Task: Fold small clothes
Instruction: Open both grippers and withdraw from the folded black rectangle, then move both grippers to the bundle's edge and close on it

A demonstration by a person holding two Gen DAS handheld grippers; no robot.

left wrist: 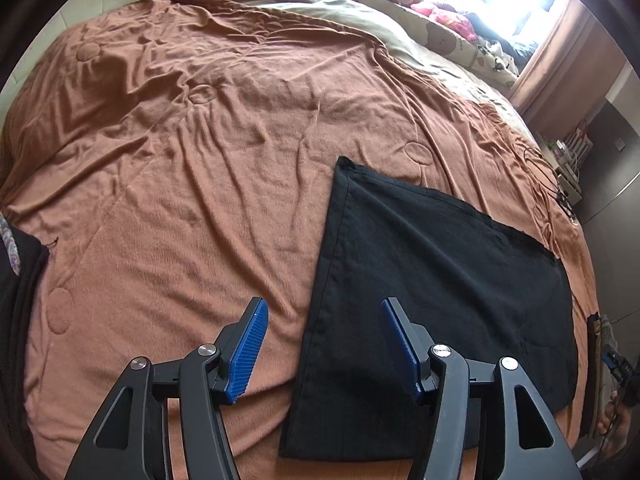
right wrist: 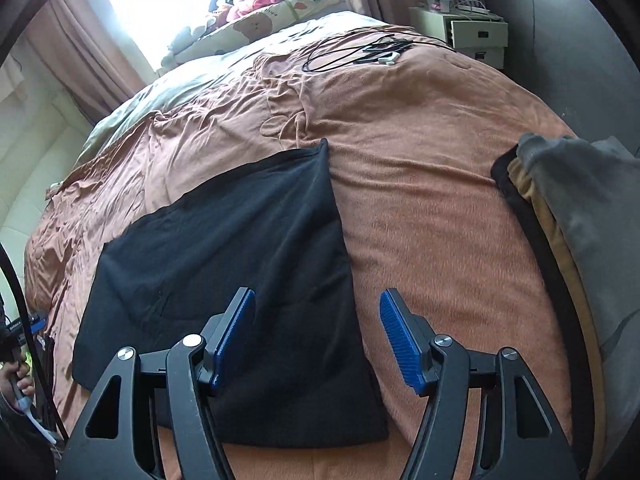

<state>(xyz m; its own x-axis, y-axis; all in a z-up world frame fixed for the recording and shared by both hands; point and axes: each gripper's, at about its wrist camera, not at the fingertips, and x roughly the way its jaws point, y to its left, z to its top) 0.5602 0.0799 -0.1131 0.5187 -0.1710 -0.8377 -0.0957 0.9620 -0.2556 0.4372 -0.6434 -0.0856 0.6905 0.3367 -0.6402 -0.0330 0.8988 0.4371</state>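
Currently the black garment [left wrist: 432, 280] lies flat on the bed [left wrist: 180, 160], folded into a rough rectangle on the rust-coloured cover, near the bed's front edge. Left claw [left wrist: 324, 344] hangs released above the garment's left edge, nothing between its pads. Right claw [right wrist: 318, 336] hangs released above the garment's right edge, likewise empty. A pile of other clothes [right wrist: 580, 220] waits further right. For a clean next fold, lower each claw onto a near corner, pinch all layers together, lift evenly, and carry both corners across without dragging the cover.
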